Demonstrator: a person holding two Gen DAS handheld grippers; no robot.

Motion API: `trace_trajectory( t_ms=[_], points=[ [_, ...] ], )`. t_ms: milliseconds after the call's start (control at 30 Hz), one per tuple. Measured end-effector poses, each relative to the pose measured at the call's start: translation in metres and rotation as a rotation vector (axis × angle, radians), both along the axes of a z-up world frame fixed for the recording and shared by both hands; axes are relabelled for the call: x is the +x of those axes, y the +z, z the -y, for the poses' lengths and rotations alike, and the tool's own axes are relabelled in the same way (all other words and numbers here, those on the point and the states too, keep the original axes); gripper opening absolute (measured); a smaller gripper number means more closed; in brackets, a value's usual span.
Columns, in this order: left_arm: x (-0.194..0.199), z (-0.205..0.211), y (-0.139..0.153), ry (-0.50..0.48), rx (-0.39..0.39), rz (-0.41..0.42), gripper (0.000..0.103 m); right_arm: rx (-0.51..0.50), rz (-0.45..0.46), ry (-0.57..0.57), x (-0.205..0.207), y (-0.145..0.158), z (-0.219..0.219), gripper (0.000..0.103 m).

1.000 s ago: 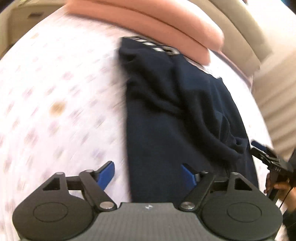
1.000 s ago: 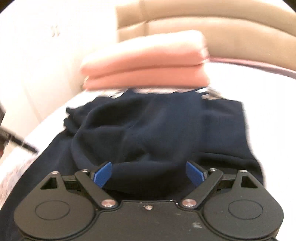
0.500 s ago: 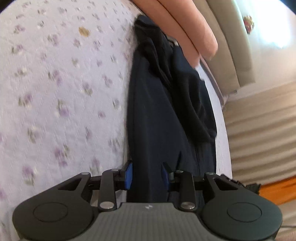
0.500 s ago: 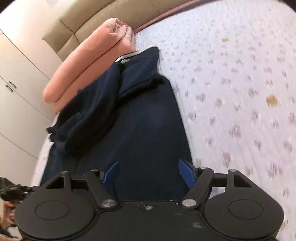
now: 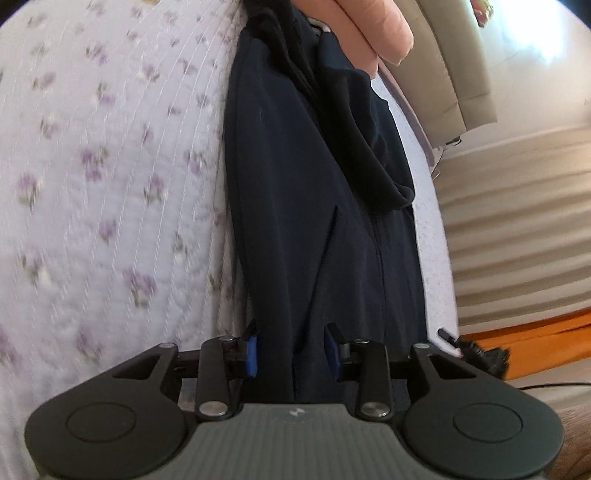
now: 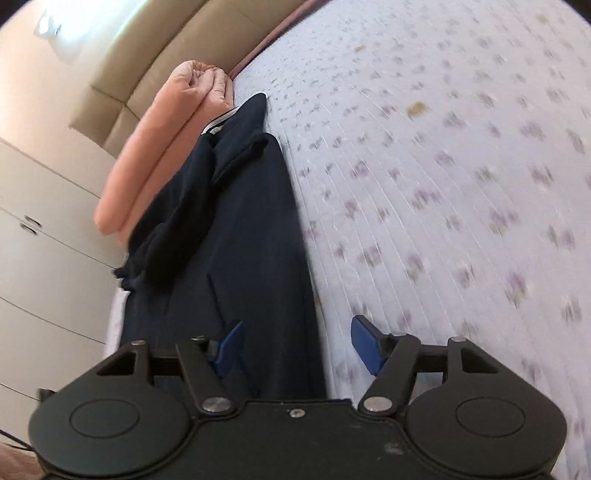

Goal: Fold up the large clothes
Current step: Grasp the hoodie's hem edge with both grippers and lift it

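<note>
A dark navy garment [image 5: 295, 184] lies lengthwise on the bed, its sleeves folded in over its middle. My left gripper [image 5: 291, 352] sits low at the near hem, over the garment's left edge. Its jaws stand narrow and are opening slightly, with cloth between the blue pads [image 5: 252, 350]; I see no pad pressing on it. In the right wrist view the garment [image 6: 243, 240] runs away from my right gripper [image 6: 297, 343]. Its wide jaws are closing astride the garment's right edge, one pad over cloth and the other over the quilt.
A white quilt with lilac flowers [image 5: 110, 184] [image 6: 443, 184] covers the bed. A folded pink blanket [image 5: 369, 29] [image 6: 155, 147] lies at the garment's far end, against a beige headboard [image 6: 147, 66]. White cupboard doors [image 6: 37, 240] and an orange floor [image 5: 535, 332] flank the bed.
Both grippers came down and in towards the garment's near hem, each rolling as it went. The left jaws narrowed a lot and the right jaws narrowed somewhat.
</note>
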State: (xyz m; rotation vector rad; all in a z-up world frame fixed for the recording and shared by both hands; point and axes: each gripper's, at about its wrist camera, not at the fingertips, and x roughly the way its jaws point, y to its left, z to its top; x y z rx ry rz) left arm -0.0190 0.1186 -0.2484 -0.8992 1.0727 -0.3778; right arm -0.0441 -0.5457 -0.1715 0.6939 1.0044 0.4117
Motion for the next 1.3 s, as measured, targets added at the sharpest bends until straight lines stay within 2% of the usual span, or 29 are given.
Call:
trace_trajectory(
  t_ms=[133, 267, 400, 467, 500, 533, 567, 600, 633, 700, 800, 867, 933, 1100, 1300],
  points=[
    [-0.001, 0.011, -0.006, -0.020, -0.026, -0.022, 0.037, 0.096, -0.062, 0.040, -0.011, -0.008, 0.000, 0.077],
    [-0.009, 0.019, -0.007, -0.035, -0.052, -0.044, 0.038, 0.148, -0.135, 0.078, -0.029, -0.017, -0.005, 0.072],
    [-0.019, 0.032, -0.010, -0.084, -0.057, -0.057, 0.038, 0.148, -0.175, 0.108, -0.039, -0.022, -0.012, 0.069],
    [-0.021, 0.039, -0.012, -0.099, -0.065, -0.062, 0.039, 0.144, -0.211, 0.136, -0.043, -0.026, -0.017, 0.059],
    [-0.020, 0.040, -0.014, -0.102, -0.067, -0.061, 0.041, 0.131, -0.199, 0.132, -0.045, -0.025, -0.019, 0.057],
    [-0.021, 0.043, -0.015, -0.101, -0.069, -0.061, 0.042, 0.122, -0.199, 0.125, -0.045, -0.024, -0.019, 0.050],
    [-0.021, 0.045, -0.016, -0.104, -0.074, -0.066, 0.041, 0.125, -0.204, 0.111, -0.046, -0.023, -0.018, 0.022],
    [-0.023, 0.047, -0.017, -0.109, -0.077, -0.068, 0.040, 0.143, -0.204, 0.090, -0.047, -0.022, -0.016, 0.011],
    [-0.023, 0.049, -0.016, -0.113, -0.069, -0.064, 0.030, 0.165, -0.186, 0.073, -0.049, -0.019, -0.015, 0.012],
    [-0.027, 0.050, -0.007, -0.124, 0.002, -0.023, 0.008, 0.157, -0.131, 0.069, -0.054, -0.007, -0.017, 0.011],
    [-0.036, 0.039, 0.011, -0.080, 0.023, 0.039, 0.007, 0.151, -0.082, 0.045, -0.059, 0.008, -0.021, 0.011],
    [-0.036, 0.035, 0.013, -0.051, 0.000, 0.037, 0.007, 0.125, -0.062, 0.030, -0.058, 0.013, -0.023, 0.010],
    [-0.036, 0.037, 0.015, -0.057, 0.037, 0.040, 0.007, 0.128, -0.067, 0.020, -0.056, 0.012, -0.025, 0.010],
    [-0.042, 0.033, 0.034, -0.024, 0.018, 0.095, 0.007, 0.211, -0.028, -0.018, -0.054, 0.027, -0.020, 0.010],
    [-0.030, 0.025, 0.070, 0.052, -0.023, 0.185, 0.007, 0.302, 0.104, -0.017, -0.013, 0.079, -0.025, 0.010]
  ],
)
